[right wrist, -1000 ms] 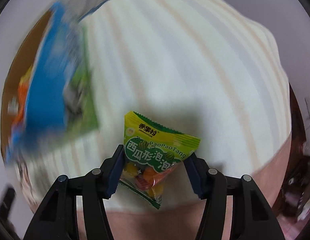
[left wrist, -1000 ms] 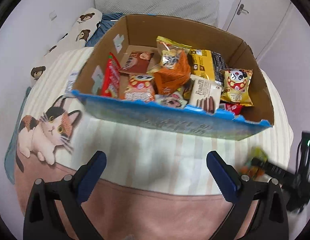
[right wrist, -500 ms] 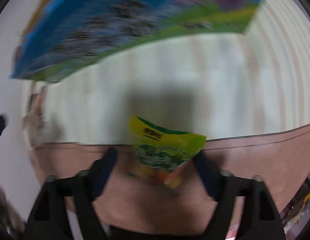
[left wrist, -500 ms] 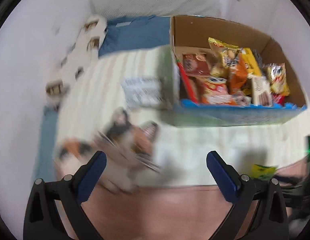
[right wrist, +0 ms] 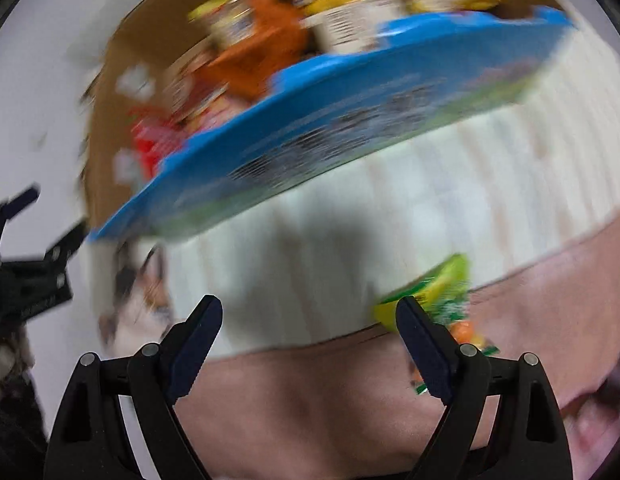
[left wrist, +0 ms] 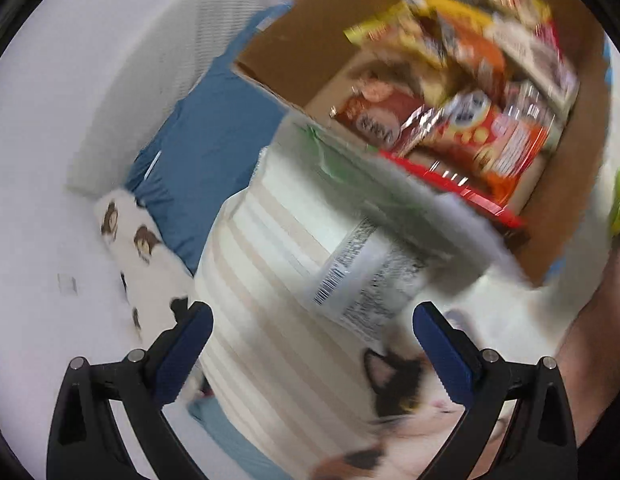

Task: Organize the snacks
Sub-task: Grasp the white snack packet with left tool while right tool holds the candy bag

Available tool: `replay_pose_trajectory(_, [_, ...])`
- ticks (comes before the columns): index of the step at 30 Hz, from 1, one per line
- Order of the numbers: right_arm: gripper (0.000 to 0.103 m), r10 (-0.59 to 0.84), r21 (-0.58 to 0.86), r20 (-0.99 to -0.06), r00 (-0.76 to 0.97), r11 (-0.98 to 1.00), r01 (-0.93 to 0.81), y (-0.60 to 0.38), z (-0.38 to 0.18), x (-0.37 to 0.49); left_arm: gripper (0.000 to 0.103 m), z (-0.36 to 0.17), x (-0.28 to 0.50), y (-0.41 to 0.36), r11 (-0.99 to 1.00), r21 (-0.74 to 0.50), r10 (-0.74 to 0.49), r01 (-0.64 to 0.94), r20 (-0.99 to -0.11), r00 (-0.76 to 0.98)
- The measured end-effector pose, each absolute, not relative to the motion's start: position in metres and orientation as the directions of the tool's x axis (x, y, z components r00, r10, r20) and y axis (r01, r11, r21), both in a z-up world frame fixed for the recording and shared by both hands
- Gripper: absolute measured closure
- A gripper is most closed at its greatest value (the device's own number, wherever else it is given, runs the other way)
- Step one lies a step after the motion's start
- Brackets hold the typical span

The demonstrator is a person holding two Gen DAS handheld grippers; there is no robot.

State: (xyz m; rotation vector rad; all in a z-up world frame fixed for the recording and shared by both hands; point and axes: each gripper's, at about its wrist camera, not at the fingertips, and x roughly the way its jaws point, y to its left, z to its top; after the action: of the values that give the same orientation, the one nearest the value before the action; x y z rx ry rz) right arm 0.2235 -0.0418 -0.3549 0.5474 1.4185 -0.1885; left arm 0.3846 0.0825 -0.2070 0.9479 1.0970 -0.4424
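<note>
Right wrist view: right gripper [right wrist: 307,340] spread wide, jaws having just opened, nothing between them. Green candy packet [right wrist: 434,300] lies on the bedspread beside its right finger, outside the snack-filled cardboard box [right wrist: 350,120] ahead. Left gripper [left wrist: 312,350] spread, empty. Packet apparently still needs boxing.

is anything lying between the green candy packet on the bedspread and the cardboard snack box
Nothing visible does. The green candy packet lies outside the open right gripper; only bare striped cream bedspread separates it from the cardboard snack box, whose blue printed front wall it must clear.
</note>
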Motion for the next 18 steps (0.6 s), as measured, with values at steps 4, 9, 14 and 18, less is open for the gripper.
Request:
replay_pose_trajectory(4, [0.012, 0.108, 0.188, -0.980, 0.165, 0.768, 0.612, -0.052, -0.363, 0.216, 0.000, -0.232, 0.394, 0.081, 0.472, 0.408, 0.143, 0.782, -0.910, 0.388])
replay_pose_trajectory(9, [0.012, 0.141, 0.181, -0.983, 0.114, 0.716, 0.675, -0.049, -0.386, 0.212, 0.000, -0.260, 0.395, 0.079, 0.339, 0.390, 0.153, 0.856, -0.921, 0.360])
replay_pose_trajectory(14, [0.012, 0.126, 0.173, -0.985, 0.119, 0.738, 0.653, -0.035, -0.391, 0.227, 0.000, -0.284, 0.396, 0.073, 0.232, 0.340, 0.176, 0.911, -0.936, 0.305])
replay_pose_trajectory(18, [0.012, 0.139, 0.179, -0.984, 0.113, 0.736, 0.653, -0.037, -0.393, 0.239, 0.000, -0.287, 0.401, 0.065, 0.222, 0.278, 0.148, 0.935, -0.957, 0.250])
